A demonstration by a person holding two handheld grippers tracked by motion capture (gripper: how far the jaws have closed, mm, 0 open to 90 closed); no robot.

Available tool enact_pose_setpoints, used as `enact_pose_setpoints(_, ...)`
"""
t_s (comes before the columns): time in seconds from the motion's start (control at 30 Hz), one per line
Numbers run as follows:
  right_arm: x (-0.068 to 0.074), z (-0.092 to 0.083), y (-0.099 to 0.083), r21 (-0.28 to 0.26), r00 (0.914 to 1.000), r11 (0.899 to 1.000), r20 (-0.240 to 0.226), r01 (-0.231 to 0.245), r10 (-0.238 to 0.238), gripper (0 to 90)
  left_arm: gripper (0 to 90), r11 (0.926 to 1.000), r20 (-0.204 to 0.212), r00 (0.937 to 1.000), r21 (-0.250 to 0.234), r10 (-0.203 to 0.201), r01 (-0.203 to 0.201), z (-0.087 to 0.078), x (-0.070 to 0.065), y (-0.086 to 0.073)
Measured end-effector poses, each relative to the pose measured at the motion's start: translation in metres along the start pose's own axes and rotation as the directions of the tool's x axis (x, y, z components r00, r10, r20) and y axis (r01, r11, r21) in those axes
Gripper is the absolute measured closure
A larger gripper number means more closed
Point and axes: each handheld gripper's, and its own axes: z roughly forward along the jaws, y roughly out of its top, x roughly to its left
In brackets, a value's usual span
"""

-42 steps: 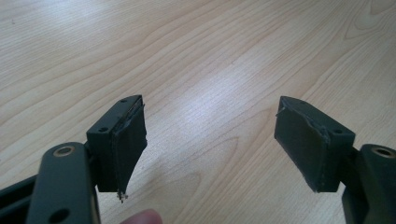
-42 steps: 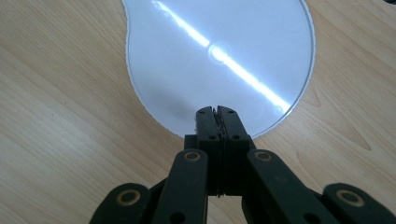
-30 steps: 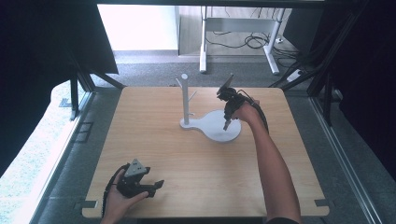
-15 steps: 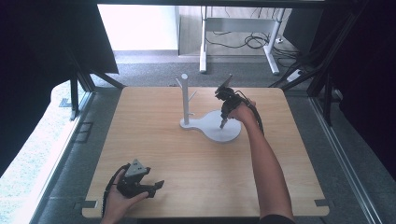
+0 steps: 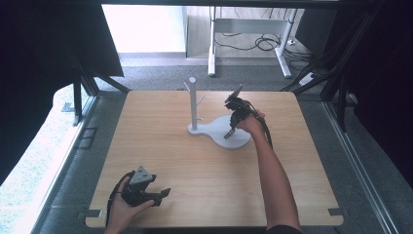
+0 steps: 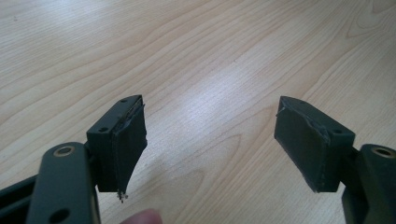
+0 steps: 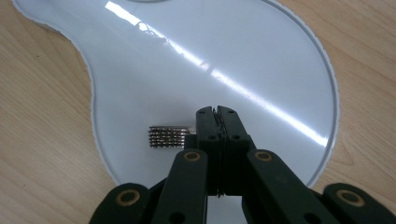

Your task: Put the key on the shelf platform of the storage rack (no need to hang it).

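Jaws of the right gripper (image 7: pixel 217 112) are pressed together on a small ridged metal piece (image 7: pixel 169 136), which sticks out sideways, long axis level, just above the white stand base (image 5: pixel 237 139). Nearer the worktop's (image 5: pixel 195 161) front edge than the base, the left gripper (image 6: pixel 210 140) gapes empty.

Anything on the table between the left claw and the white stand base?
No. In the high view only bare wooden table lies between the left claw and the white stand base.

A lab-like recording bay — black curtains (image 5: pixel 44 44), desk frame (image 5: pixel 248 29), floor cables (image 5: pixel 258 44).
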Motion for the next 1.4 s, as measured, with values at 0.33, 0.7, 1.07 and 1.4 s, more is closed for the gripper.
enact_pose_setpoints(0.33,-0.001,0.012,-0.008,-0.019,1.0000,1.000,0.000,-0.004,0.004,88.9,25.4,1.0000,0.001,1.0000,0.003,0.000,0.000,0.002,-0.001,0.000)
enact_pose_setpoints(0.7,-0.002,0.009,-0.013,-0.046,0.9998,0.999,0.013,0.014,-0.013,71.3,25.3,0.9998,0.002,1.0000,0.018,-0.004,0.004,0.004,0.001,-0.001)
enact_pose_setpoints(1.07,0.008,-0.012,-0.029,-0.128,0.9983,0.990,-0.007,0.056,-0.058,44.2,25.3,0.9998,-0.006,1.0000,0.018,-0.004,0.004,0.004,0.001,-0.001)
enact_pose_setpoints(1.4,0.024,-0.037,-0.050,-0.207,0.9943,0.973,-0.014,0.100,-0.105,43.8,25.3,0.9999,-0.011,0.9999,0.010,-0.003,0.003,0.002,0.001,-0.001)
